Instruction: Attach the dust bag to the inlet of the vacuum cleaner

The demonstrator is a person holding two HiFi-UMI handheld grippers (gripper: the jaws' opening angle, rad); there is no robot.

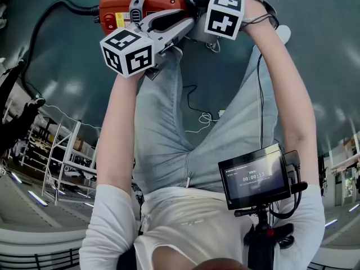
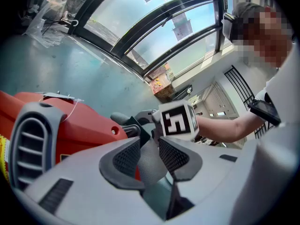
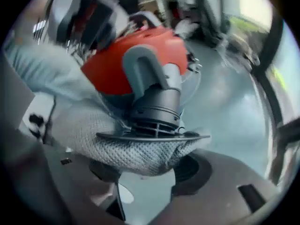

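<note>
Left gripper (image 2: 149, 159) pinches the grey dust bag (image 3: 133, 150); right gripper (image 3: 140, 172) clamps its mesh. Red vacuum cleaner (image 1: 142, 4) sits at twelve o'clock.

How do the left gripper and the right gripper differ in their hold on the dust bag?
The left gripper pinches a narrow fold of dust bag cloth beside the red vacuum cleaner. The right gripper holds a thick bunch of cloth under the dark collar at the grey inlet. Both are closed on the bag.

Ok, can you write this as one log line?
left gripper: shut on dust bag | right gripper: shut on dust bag | collar: against vacuum cleaner inlet
</note>
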